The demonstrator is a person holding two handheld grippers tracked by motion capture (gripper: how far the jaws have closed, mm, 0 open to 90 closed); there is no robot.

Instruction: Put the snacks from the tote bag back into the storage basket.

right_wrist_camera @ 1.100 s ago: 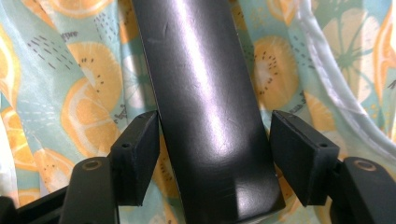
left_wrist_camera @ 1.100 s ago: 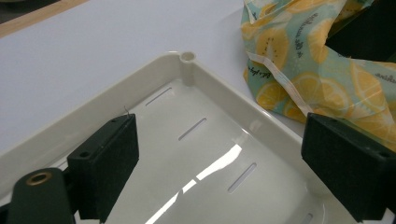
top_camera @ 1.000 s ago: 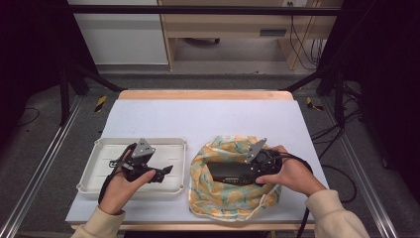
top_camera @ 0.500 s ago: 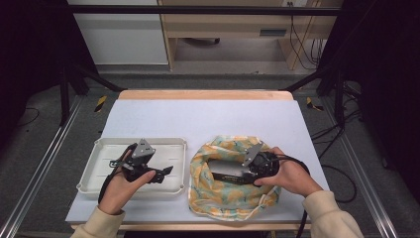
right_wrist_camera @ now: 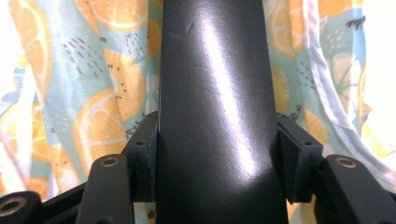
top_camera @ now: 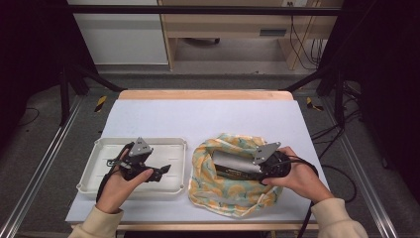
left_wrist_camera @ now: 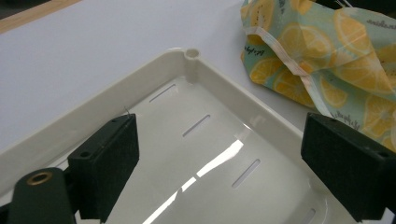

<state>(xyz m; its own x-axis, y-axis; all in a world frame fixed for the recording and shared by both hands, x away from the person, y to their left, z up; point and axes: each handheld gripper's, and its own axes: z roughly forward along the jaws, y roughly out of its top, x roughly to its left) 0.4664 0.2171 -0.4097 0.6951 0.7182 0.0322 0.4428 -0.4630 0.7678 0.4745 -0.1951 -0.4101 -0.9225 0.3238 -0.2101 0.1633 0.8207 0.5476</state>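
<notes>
Right gripper view: glossy black cylinder (right_wrist_camera: 219, 112), clamped.

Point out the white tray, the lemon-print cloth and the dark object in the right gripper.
white tray (top_camera: 181, 163), high view, right rim.
lemon-print cloth (top_camera: 218, 191), high view, lower left folds.
dark object (right_wrist_camera: 212, 116), right gripper view, glossy middle.

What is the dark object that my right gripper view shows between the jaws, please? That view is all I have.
Observer: From the high view, the right tool is closed on a long dark, silver-topped object lying on the lemon-print cloth.
Operator: Thank you. Where is the other tool?
Observer: The left tool hovers open over the white tray.
Operator: Is anything in that tray?
Observer: The left gripper view shows bare tray floor with slots between the open jaws.
Operator: How close is the cloth to it?
Observer: The cloth's edge lies just beside the tray's corner post.
</notes>
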